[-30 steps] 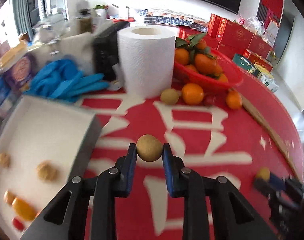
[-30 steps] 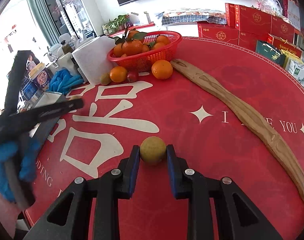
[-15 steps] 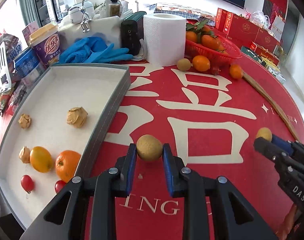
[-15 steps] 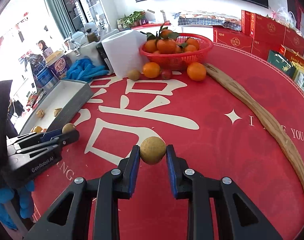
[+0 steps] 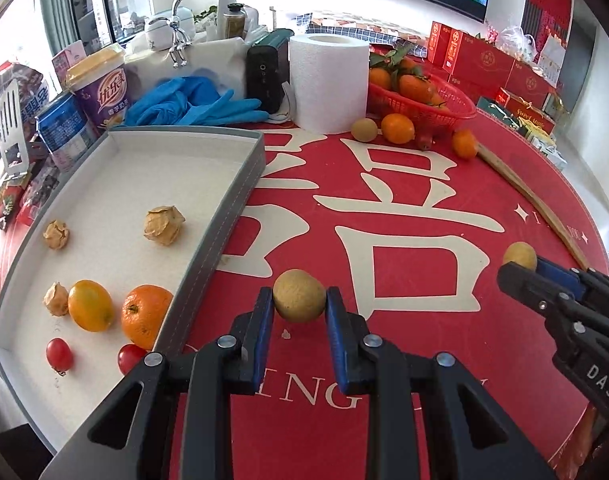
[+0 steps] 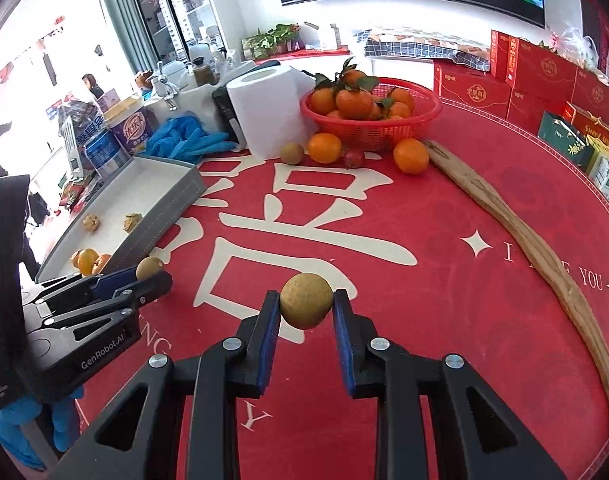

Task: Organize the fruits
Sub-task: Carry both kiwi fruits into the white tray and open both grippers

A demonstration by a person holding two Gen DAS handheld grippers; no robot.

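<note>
My left gripper (image 5: 299, 300) is shut on a small tan round fruit (image 5: 299, 295), held above the red tablecloth just right of the grey tray's rim (image 5: 208, 240). My right gripper (image 6: 306, 304) is shut on a second tan round fruit (image 6: 306, 301) over the white lettering. Each gripper shows in the other's view: the right gripper (image 5: 520, 264) at the right edge, the left gripper (image 6: 152, 274) near the tray's corner. The tray's white floor holds an orange (image 5: 144, 314), a yellow citrus (image 5: 90, 305), two cherry tomatoes and three papery husked fruits.
At the back stand a red basket (image 6: 384, 130) of oranges, loose oranges (image 6: 411, 155) and a tan fruit (image 6: 292, 153) before it, a paper roll (image 5: 328, 80), blue gloves (image 5: 192, 102) and cups. A long wooden stick (image 6: 536, 248) lies at the right. Red boxes line the far edge.
Both grippers have travelled left across the cloth with their fruits still held. The tray has come much closer to the left gripper, and the basket has receded.
</note>
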